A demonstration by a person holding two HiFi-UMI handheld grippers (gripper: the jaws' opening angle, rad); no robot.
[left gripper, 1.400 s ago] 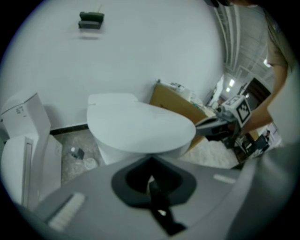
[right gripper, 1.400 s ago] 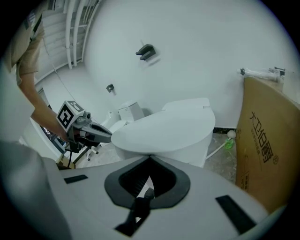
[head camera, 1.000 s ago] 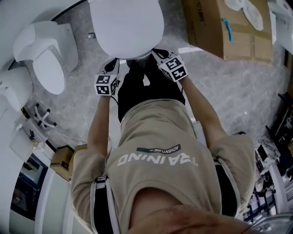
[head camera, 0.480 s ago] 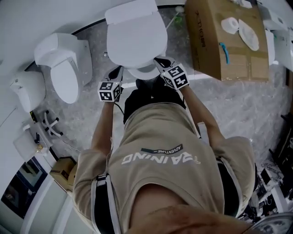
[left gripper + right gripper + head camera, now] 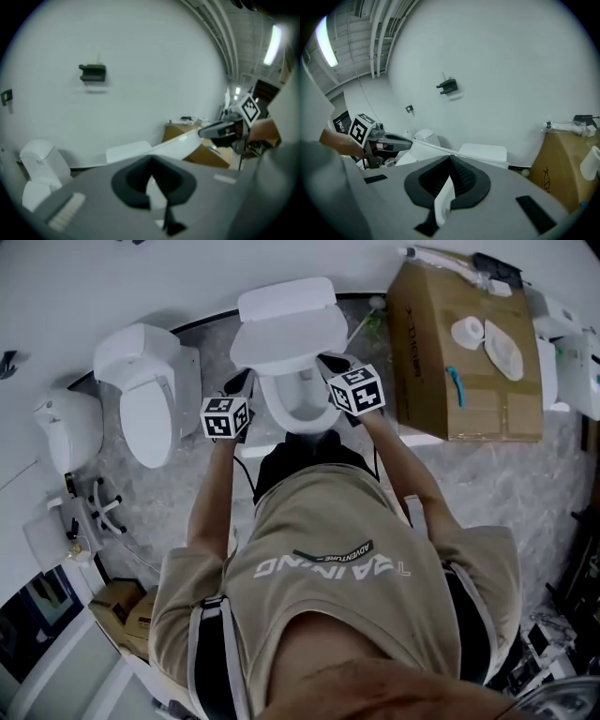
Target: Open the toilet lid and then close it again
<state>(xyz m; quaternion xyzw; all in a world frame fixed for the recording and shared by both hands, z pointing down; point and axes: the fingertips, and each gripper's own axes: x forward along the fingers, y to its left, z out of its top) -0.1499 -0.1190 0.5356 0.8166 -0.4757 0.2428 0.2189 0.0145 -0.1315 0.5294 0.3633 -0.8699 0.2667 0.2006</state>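
Note:
The white toilet lid (image 5: 289,338) is tilted up off the bowl (image 5: 298,407), which shows beneath it. My left gripper (image 5: 246,382) holds the lid's left rim and my right gripper (image 5: 324,362) its right rim. In the left gripper view my left gripper (image 5: 152,182) is shut on a white edge of the lid (image 5: 180,143), with the right gripper (image 5: 224,131) across from it. The right gripper view has my right gripper (image 5: 447,182) shut on the lid (image 5: 440,151) and the left gripper (image 5: 389,143) opposite. The cistern (image 5: 286,301) stands behind.
A second toilet (image 5: 150,404) with its lid down stands to the left, and another white fixture (image 5: 66,427) beyond it. A large cardboard box (image 5: 464,352) sits to the right. The white wall is close behind, with a black fitting (image 5: 93,72) on it.
The lid has gone from lying flat on the bowl to tilted up, so the bowl now shows. Both grippers have risen toward the wall with it.

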